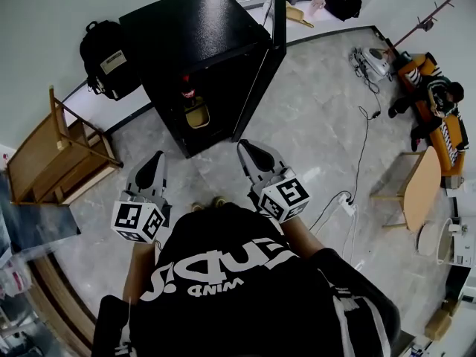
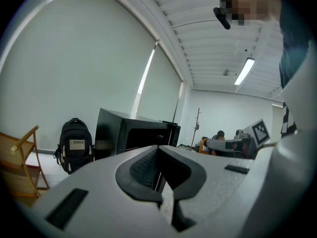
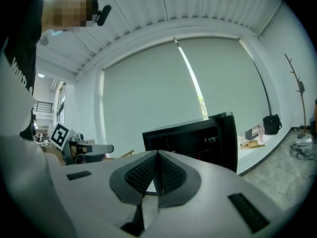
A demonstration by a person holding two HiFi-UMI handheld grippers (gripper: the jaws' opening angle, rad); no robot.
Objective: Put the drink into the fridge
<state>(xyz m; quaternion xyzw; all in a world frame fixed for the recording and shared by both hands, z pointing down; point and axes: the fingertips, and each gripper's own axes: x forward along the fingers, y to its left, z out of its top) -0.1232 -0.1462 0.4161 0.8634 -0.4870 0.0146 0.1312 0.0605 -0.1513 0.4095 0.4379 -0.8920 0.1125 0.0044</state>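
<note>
Dimly, drink (image 1: 188, 91) half in shadow inside open fridge (image 1: 195, 28).

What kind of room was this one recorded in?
Probably an office or lab room rather than a kitchen: a black mini fridge stands on the tiled floor, a backpack sits by the wall, and a power cable trails across the floor.

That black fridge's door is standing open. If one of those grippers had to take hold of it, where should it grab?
Probably the free upright edge of the fridge door, approached straight from the front. It is a thin slab standing edge-on to the person, so jaws could straddle its thickness; no handle shows. The right gripper, nearer, is shut and must open first.
</note>
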